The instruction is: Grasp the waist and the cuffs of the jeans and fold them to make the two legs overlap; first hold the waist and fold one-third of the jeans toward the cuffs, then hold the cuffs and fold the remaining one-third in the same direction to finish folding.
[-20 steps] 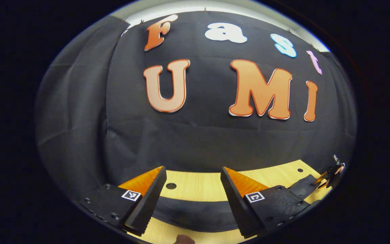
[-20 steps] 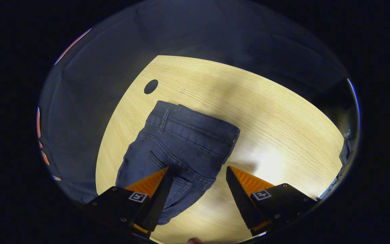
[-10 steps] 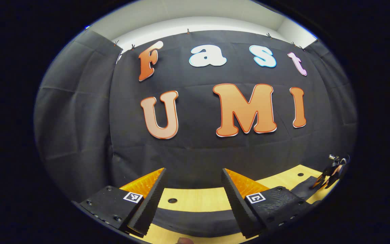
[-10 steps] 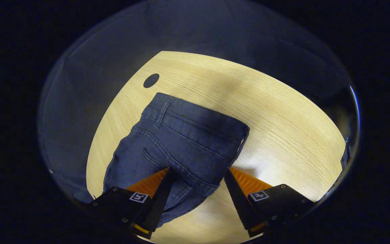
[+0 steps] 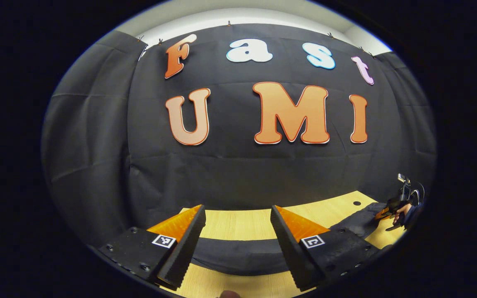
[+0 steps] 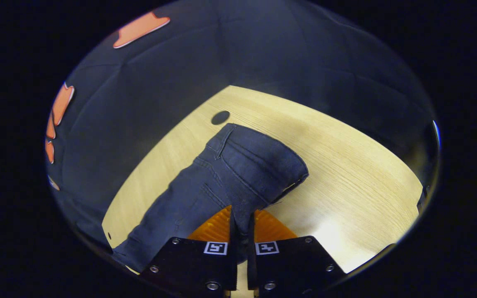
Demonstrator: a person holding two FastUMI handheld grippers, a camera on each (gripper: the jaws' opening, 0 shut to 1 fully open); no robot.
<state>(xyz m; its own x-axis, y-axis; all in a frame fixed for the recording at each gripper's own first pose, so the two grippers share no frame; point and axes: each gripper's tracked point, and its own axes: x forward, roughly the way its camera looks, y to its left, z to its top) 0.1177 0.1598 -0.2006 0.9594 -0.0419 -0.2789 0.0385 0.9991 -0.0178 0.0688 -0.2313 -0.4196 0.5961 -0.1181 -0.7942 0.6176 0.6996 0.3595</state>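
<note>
On the pale wooden table [image 6: 346, 165], I see the dark jeans [image 6: 222, 174] lying with the waist toward the far side, and my right gripper [image 6: 241, 231] has its fingers closed tight on a pinched fold of denim near the waist edge. My left gripper [image 5: 238, 244] hovers with its fingers spread wide and holding nothing, above the jeans' dark cloth [image 5: 238, 256] lying across the table in front of it. Far off on that view's right edge, I see the other gripper [image 5: 391, 207] at the jeans.

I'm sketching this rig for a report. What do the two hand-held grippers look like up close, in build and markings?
Each hand-held gripper, left and right, has two wedge-shaped fingers tapering to points, with ridged inner faces. They sit on black blocks fastened with screws, each carrying a small square black-and-white tag.
</note>
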